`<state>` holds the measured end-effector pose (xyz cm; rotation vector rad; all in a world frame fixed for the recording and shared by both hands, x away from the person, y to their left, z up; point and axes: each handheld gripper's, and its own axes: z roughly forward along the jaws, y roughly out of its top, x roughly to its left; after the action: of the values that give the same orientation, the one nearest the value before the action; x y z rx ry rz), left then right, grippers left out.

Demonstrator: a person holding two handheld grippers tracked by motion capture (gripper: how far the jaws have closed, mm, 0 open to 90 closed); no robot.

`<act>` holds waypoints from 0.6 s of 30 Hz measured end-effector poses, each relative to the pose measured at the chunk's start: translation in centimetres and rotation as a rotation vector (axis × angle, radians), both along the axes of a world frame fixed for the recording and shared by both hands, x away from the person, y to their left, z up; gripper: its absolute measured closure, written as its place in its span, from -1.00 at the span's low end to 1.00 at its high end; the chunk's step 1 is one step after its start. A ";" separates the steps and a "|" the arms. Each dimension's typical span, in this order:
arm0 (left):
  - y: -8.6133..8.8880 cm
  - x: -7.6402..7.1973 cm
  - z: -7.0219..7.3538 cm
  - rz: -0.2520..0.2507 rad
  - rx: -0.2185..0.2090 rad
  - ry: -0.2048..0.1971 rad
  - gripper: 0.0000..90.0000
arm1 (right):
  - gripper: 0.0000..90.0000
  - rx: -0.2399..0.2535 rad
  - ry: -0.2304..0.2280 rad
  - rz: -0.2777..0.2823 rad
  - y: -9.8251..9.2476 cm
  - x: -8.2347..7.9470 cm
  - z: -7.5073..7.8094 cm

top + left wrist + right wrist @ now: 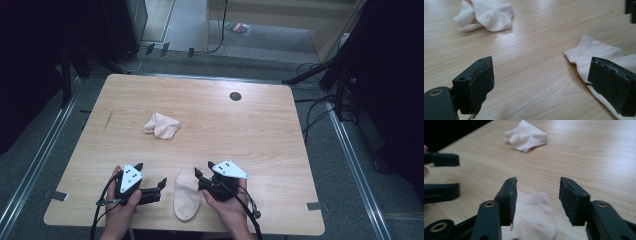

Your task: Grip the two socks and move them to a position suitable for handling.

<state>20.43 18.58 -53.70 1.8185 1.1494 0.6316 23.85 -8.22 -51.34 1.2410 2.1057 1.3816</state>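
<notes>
A pale pink sock [186, 194] lies flat near the table's front edge, between my two grippers. A second, crumpled sock [162, 125] rests farther back, left of centre. My left gripper [150, 178] is open just left of the flat sock; in the left gripper view its right jaw sits in front of the flat sock [596, 53], and the crumpled sock [486, 15] lies beyond. My right gripper [204, 169] is open at the flat sock's right side; in the right gripper view its jaws straddle the cuff of the flat sock [534, 215], with the crumpled sock [526, 136] ahead.
The wooden table [240, 130] has a dark round grommet hole [235, 96] at the back right. Cables trail on the grey floor around the table. Black stands rise at both sides. The left gripper's jaws [441, 160] appear at the left of the right gripper view.
</notes>
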 end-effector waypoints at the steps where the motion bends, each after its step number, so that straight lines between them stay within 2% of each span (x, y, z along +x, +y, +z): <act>1: -0.2 0.1 -0.1 -0.008 -0.005 0.009 -0.85 | 0.19 -0.040 0.009 0.035 -0.1 1.1 -0.5; 2: -0.2 0.1 -0.1 -0.008 -0.005 0.009 -0.85 | 0.19 -0.040 0.009 0.035 -0.1 1.1 -0.5; 4: -0.3 0.1 -0.1 -0.012 -0.006 0.014 -0.84 | 0.27 -0.080 0.025 0.091 0.2 2.6 -1.6; 6: -0.3 0.1 -0.2 -0.016 -0.009 0.016 -0.83 | 0.28 -0.088 0.034 0.102 0.3 3.0 -1.9; 7: -0.4 0.1 -0.2 -0.019 -0.011 0.018 -0.83 | 0.33 -0.107 0.056 0.114 0.7 3.6 -2.5; 8: -0.4 0.1 -0.2 -0.025 -0.012 0.020 -0.83 | 0.36 -0.119 0.057 0.121 0.8 3.9 -2.7; 10: -0.5 0.1 -0.2 -0.028 -0.015 0.021 -0.83 | 0.38 -0.134 0.054 0.125 1.0 4.0 -2.9; 11: -0.6 0.1 -0.3 -0.041 -0.015 0.028 -0.78 | 0.43 -0.140 0.058 0.133 1.2 4.1 -2.9; 12: -0.6 0.1 -0.3 -0.041 -0.015 0.028 -0.65 | 0.43 -0.140 0.058 0.133 1.2 4.1 -2.9; 18: -1.7 -0.5 -0.3 -0.080 0.003 0.021 -0.63 | 0.60 -0.214 0.067 0.153 2.0 3.9 -3.6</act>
<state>19.95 16.87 -53.96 1.8678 1.0839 0.5690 27.79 -6.21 -54.92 1.0753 2.3660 1.1490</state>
